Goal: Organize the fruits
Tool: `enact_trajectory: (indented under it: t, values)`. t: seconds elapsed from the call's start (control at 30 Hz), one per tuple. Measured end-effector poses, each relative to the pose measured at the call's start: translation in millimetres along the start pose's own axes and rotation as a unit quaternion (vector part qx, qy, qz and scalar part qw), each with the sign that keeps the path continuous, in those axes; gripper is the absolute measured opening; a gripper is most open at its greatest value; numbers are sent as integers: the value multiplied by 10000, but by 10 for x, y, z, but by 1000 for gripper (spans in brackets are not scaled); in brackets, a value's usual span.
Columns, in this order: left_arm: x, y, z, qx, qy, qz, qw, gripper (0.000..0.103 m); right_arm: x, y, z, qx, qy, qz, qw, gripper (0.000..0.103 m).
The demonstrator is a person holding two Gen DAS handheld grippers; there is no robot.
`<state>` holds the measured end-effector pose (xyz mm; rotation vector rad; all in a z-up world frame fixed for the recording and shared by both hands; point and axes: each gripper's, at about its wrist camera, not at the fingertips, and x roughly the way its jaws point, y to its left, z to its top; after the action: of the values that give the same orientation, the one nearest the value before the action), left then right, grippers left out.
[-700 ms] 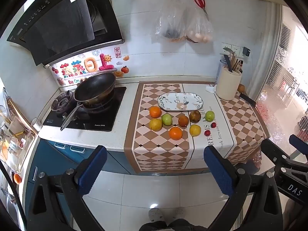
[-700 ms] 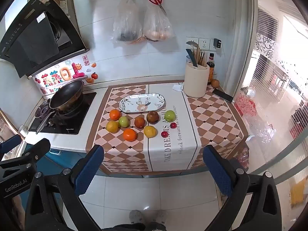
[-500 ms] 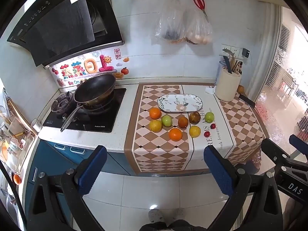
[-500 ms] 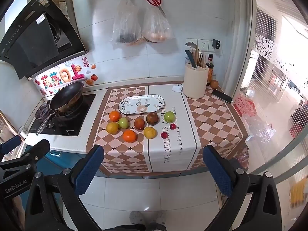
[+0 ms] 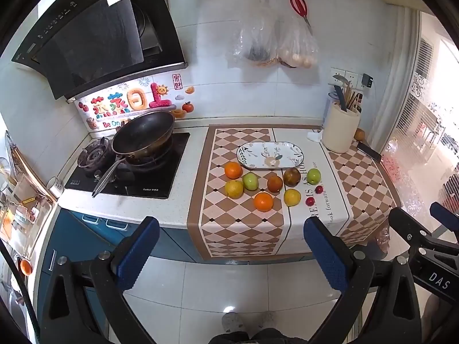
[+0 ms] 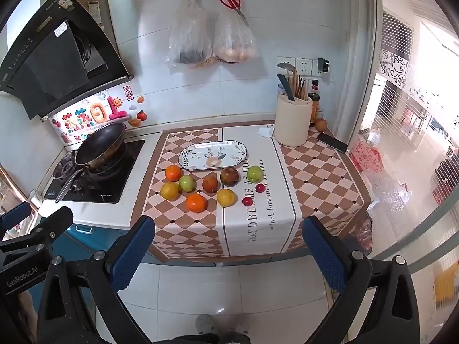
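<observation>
Several fruits lie on a checkered cloth [image 5: 238, 226] on the counter: two oranges [image 5: 263, 201] [image 6: 196, 202], two green apples [image 5: 313, 176] [image 6: 254, 173], yellow fruits [image 5: 292, 197] [image 6: 225, 197], a dark brown fruit [image 5: 292, 176] [image 6: 229, 176] and two small red ones [image 6: 247, 200]. Behind them sits an oval patterned plate [image 5: 269, 154] [image 6: 213, 154] with nothing on it. My left gripper [image 5: 231, 250] and right gripper [image 6: 226, 249] both hang open over the floor, well short of the counter, nothing between their blue pads.
A black pan [image 5: 143, 137] sits on the stove [image 5: 126, 177] at the left. A cream utensil holder [image 6: 293, 123], bottles and a phone [image 6: 332, 142] stand at the back right. Two bags [image 6: 212, 40] and red scissors hang on the wall. A person's shoes [image 5: 246, 322] show on the tiled floor.
Both grippers have drifted back slightly from the counter; the fruits and plate sit a little smaller and higher. Nothing on the counter has moved.
</observation>
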<state>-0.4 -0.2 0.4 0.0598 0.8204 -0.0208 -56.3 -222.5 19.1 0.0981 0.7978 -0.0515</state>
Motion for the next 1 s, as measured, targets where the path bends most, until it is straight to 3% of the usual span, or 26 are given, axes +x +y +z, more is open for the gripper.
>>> enact_trajectory:
  t: [0.2, 1.0]
  values:
    - [-98, -29, 153, -26, -22, 14, 10000, 103, -12, -18, 4, 7, 1, -6, 10000, 103]
    - [-83, 16, 144, -37, -32, 18, 10000, 103, -44, -47, -40, 40, -14, 0, 10000, 103]
